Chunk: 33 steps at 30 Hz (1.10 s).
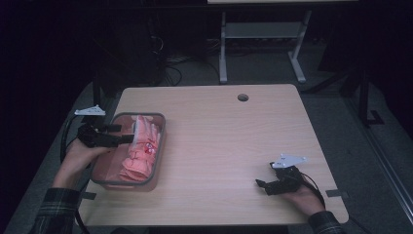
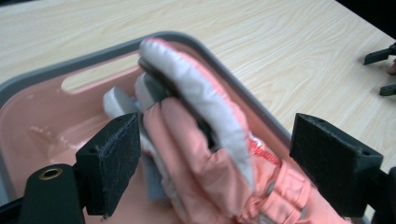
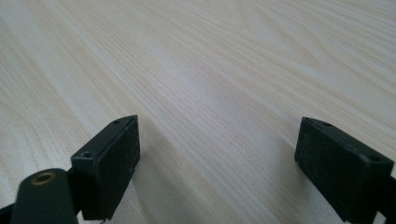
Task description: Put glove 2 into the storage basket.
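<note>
Pale wooden worktop (image 1: 219,146) carries a grey-rimmed pink basket (image 1: 160,141) at its left side, a pink ski glove (image 2: 210,154) lying inside. Left tool (image 2: 215,163), jaws apart, straddles the glove; closing comes next, probably. Right tool (image 3: 217,163) rests agape, well apart.

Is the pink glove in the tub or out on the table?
In. The pink glove lies inside the grey-rimmed tub, between the open jaws of the left gripper.

A light wood-grain table (image 1: 219,141) (a round cable hole (image 1: 242,97) near its far edge) is seen; a grey-rimmed pink basin (image 1: 158,146) rests at its left side.
</note>
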Available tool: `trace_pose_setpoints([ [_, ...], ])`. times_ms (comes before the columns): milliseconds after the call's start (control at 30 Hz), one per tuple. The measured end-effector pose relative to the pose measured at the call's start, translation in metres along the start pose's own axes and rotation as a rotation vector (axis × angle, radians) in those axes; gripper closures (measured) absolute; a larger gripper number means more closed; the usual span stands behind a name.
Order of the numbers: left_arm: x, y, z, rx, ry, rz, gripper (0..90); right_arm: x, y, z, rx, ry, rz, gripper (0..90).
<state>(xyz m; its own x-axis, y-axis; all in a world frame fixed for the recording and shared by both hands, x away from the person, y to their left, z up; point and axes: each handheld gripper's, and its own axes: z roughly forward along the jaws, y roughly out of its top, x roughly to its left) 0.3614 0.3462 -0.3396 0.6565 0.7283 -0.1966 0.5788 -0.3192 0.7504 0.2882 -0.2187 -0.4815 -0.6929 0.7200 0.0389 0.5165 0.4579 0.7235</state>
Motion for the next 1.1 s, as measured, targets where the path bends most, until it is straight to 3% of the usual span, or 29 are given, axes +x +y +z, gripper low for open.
trace_pose_setpoints([
  [600,-0.043,0.031,0.012,-0.066,-0.063,0.085,15.5,0.000,0.000,0.000,0.000,0.000,-0.002,13.5],
  [1100,-0.090,0.047,0.045,-0.087,-0.120,0.136,15.5,0.000,0.000,0.000,0.000,0.004,-0.006,13.5],
])
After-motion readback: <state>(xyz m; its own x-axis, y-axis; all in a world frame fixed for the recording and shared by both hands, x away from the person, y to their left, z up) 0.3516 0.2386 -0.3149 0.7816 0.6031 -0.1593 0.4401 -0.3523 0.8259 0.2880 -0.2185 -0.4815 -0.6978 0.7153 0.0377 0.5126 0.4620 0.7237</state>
